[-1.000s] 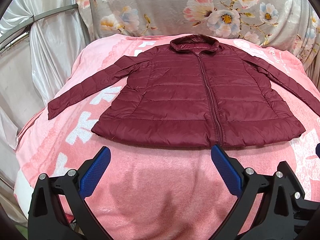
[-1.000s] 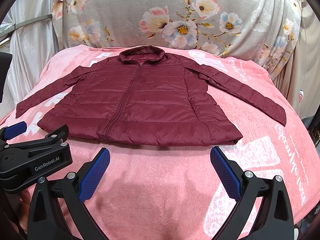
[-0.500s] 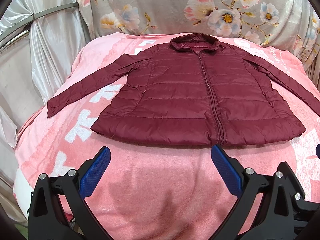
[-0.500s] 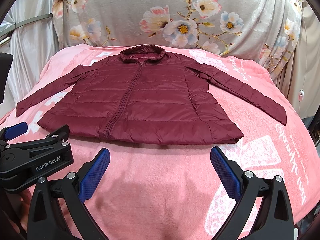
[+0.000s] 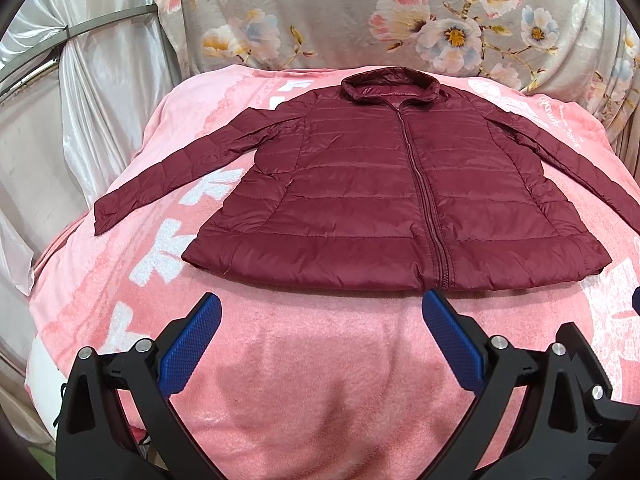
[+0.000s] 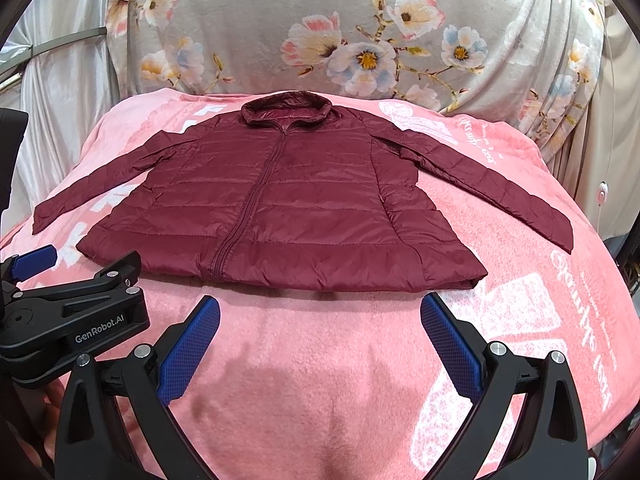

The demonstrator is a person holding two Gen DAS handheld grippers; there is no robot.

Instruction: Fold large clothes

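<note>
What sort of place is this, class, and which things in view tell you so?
Probably a home room, perhaps a bedroom. A maroon puffer jacket lies flat on a pink plush blanket, with floral fabric draped behind and pale satin curtains at the side.

Blanket: a pink fleece blanket [image 5: 320, 380] with white print is spread across the surface.
Far backdrop: a grey floral cloth [image 6: 360, 40] is draped.
Left: a silvery curtain [image 5: 100, 92] is hung.

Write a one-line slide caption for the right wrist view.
Open right gripper faces a zipped maroon puffer jacket spread flat on a pink blanket.
</note>
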